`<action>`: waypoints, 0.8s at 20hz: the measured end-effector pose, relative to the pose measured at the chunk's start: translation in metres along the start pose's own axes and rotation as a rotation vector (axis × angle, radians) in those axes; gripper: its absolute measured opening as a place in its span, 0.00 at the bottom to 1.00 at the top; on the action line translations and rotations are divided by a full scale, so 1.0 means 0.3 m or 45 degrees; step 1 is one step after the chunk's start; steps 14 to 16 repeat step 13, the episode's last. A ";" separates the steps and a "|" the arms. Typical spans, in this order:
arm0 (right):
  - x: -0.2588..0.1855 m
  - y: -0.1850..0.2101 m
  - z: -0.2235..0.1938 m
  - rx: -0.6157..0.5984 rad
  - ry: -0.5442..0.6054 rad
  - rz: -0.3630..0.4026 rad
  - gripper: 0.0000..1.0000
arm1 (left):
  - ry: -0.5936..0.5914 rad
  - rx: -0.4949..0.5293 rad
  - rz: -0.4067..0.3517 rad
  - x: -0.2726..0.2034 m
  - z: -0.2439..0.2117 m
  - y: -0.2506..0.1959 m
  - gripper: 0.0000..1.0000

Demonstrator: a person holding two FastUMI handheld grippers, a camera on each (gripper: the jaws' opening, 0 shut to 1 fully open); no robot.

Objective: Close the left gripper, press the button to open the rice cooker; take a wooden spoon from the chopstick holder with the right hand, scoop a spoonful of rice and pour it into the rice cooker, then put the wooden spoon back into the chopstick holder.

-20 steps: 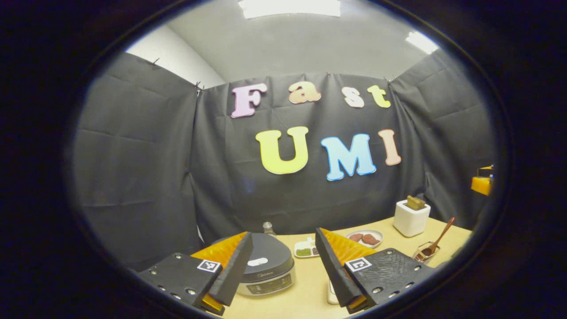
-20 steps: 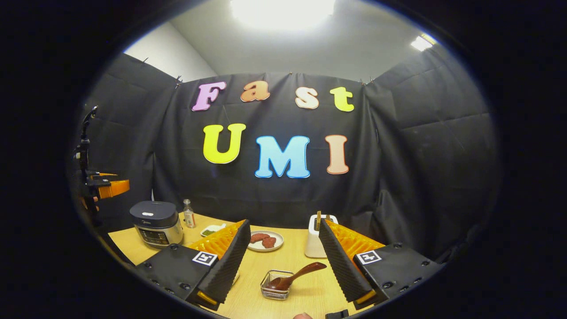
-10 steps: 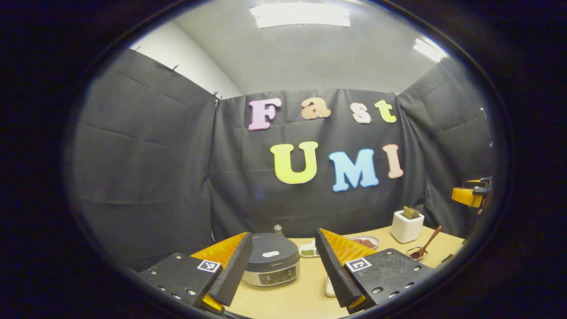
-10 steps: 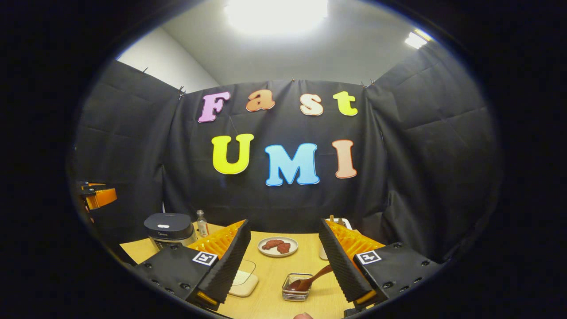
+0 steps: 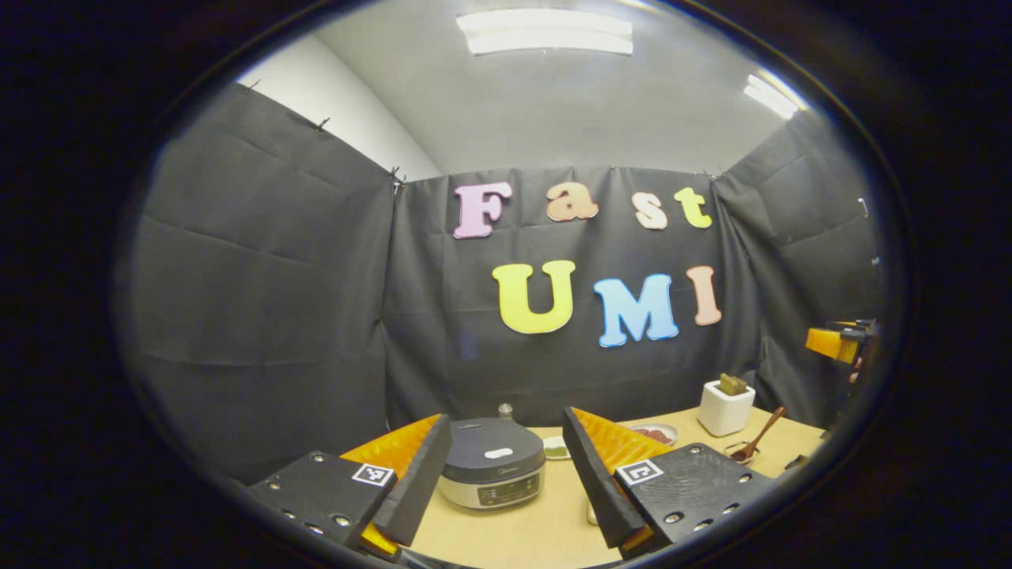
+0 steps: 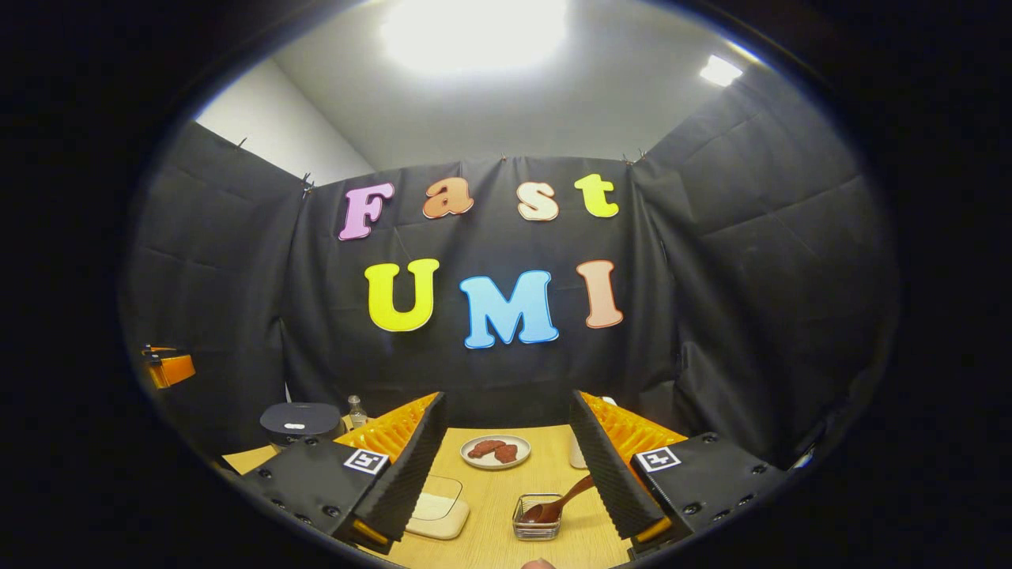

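1. The light wooden table (image 5: 545, 537) is looked across from its near edge, low, in the left gripper view, towards the left side.
2. The right side is faced in the right gripper view.
3. The dark-lidded round rice cooker (image 5: 492, 472) (image 6: 300, 420) is shared.

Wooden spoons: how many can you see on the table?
1. The brown wooden spoon leans in the small wire basket on the tan wooden table, between the right gripper's fingers. More may hide inside the white holder.
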State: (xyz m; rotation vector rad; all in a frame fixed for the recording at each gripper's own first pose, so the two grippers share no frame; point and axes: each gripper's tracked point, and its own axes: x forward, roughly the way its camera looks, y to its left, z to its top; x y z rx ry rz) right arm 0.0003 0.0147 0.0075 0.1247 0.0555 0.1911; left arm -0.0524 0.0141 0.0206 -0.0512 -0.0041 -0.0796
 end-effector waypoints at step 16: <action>-0.013 0.019 0.020 -0.039 -0.003 -0.015 0.98 | -0.025 -0.037 -0.025 0.027 0.006 0.014 0.86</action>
